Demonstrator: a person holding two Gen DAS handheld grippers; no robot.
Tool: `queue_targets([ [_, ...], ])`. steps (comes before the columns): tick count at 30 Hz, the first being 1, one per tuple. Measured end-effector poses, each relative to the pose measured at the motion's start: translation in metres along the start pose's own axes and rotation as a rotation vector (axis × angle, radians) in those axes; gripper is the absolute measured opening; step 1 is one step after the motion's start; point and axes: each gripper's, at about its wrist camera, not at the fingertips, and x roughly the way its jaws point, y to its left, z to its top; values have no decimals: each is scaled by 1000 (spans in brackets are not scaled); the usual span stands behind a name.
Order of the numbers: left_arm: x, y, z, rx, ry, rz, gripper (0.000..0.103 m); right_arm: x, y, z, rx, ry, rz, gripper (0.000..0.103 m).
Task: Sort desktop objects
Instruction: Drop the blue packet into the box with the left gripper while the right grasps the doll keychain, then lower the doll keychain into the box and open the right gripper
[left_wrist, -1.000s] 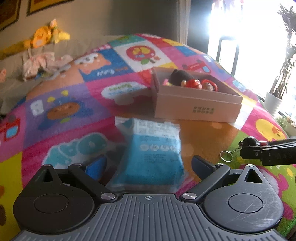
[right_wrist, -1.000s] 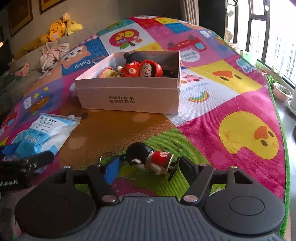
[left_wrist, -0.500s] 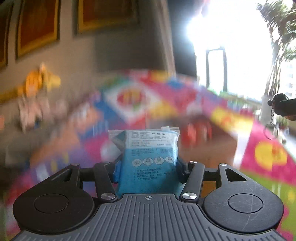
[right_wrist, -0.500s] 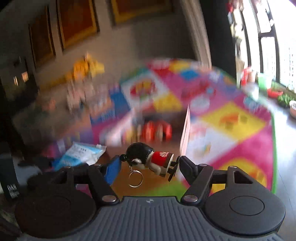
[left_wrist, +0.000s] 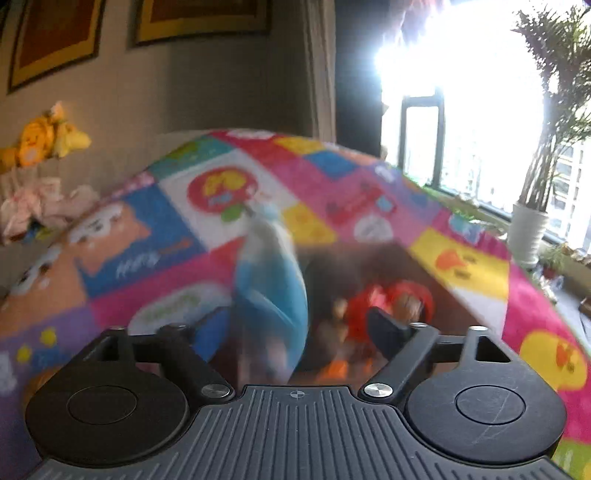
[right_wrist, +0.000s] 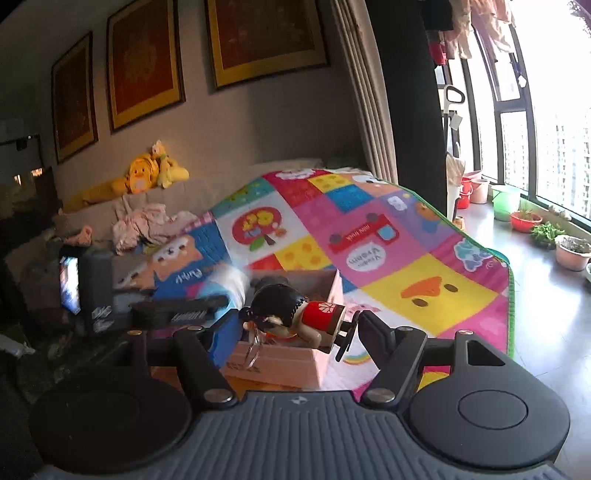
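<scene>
The left gripper (left_wrist: 295, 328) has its two fingers spread wide apart. A blue-and-white packet (left_wrist: 271, 288) sits in the gap, blurred, standing on edge and tilted, nearer the finger at 9 o'clock; whether it touches that finger cannot be told, and the finger at 3 o'clock is clearly off it. Past the packet, toward 2 o'clock, lies the inside of the box (left_wrist: 424, 266), smeared by motion, with red toys (left_wrist: 391, 299) in it; their number cannot be counted in that view.

The right gripper (right_wrist: 295, 325) is clamped on one doll keychain (right_wrist: 295, 317): black hair toward 9 o'clock, red body toward 3 o'clock, lying crosswise between the fingers, its metal ring (right_wrist: 253, 350) hanging below at 6 o'clock. Just beyond and under the doll is the one pink cardboard box (right_wrist: 284, 363), its open top toward 12 o'clock. At 9 o'clock from the doll the other gripper's dark body shows beside a pale blur of the packet.

Both rest over a patchwork play mat (right_wrist: 424, 295) of bright squares. On the wall at 11 o'clock hang three framed pictures (right_wrist: 266, 37). One yellow plush toy (right_wrist: 147, 173) lies on the sofa back. At 3 o'clock, flower pots (right_wrist: 572, 253) line the window sill.
</scene>
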Motion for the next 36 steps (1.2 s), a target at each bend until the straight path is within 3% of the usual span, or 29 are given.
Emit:
queue_targets([
  [4,-22,6,-28,8,26,21,96,26,-5,-4,27,81,11,70],
  [8,-30,17,-30,4,2,-14,96,50,9,-5,30,124,47,70],
  [12,-18,22,-2,-14,-71,-22,96,60,23,3,14,104,74,70],
  [16,18,18,24,-12,-80,5,95,54,22,11,19,62,59,70],
  [18,33,12,29,17,-89,-53,94,48,16,11,14,45,41,70],
  [22,46,-30,23,219,-10,-271,98,43,-3,7,19,48,-18,70],
  [25,42,-56,8,336,4,-364,101,47,-19,5,66,60,-48,70],
  [28,44,-62,2,380,13,-347,103,49,-29,2,99,70,-48,70],
  [36,47,-46,1,322,65,-357,103,58,-15,16,48,71,-15,70],
])
